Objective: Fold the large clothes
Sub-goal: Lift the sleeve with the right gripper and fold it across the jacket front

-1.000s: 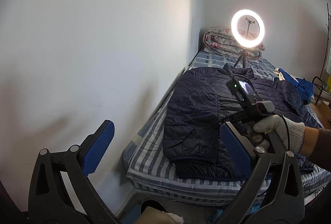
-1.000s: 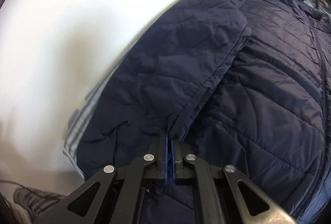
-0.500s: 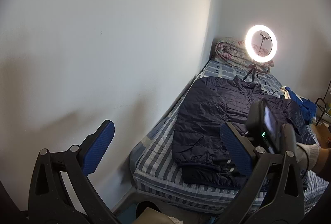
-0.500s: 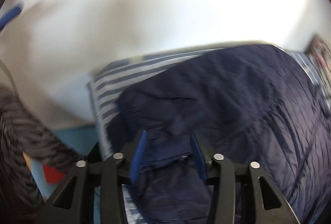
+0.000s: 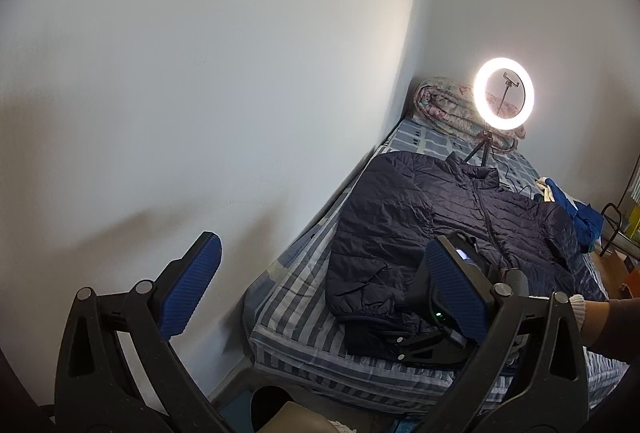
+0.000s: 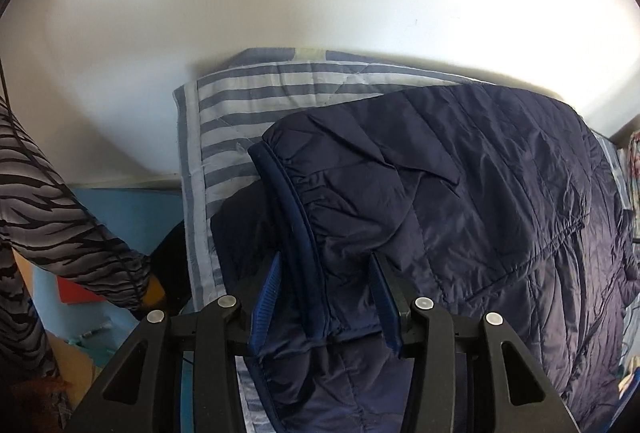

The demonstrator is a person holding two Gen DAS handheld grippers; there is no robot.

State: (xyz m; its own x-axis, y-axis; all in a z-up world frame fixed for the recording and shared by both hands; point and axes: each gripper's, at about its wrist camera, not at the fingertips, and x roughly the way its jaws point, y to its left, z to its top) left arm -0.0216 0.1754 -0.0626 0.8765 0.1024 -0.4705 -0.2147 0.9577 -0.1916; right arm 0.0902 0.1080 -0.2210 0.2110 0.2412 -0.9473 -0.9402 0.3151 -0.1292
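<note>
A dark navy quilted jacket [image 5: 420,225] lies spread on the striped bed sheet [image 5: 296,297], its near sleeve folded over the body. In the right wrist view that sleeve [image 6: 440,201] ends in a dark blue cuff edge [image 6: 296,225] near the jacket's hem. My right gripper [image 6: 326,297] points steeply down with its jaws half apart. The cuff end sits between the blue pads [image 6: 266,297], which do not press on it. My left gripper [image 5: 324,289] hangs wide open off the foot of the bed, holding nothing. A gloved hand [image 5: 576,307] carries the right tool.
A lit ring light [image 5: 504,99] on a tripod stands at the head of the bed before a rolled quilt [image 5: 444,105]. Blue clothes [image 5: 576,211] lie at the far right. A wall runs along the bed. A striped sleeve [image 6: 60,225] is at the left.
My right gripper was shut on the sleeve's edge and now stands open. It rolled and swung toward the foot of the bed, over the cuff. The left gripper rolled slightly.
</note>
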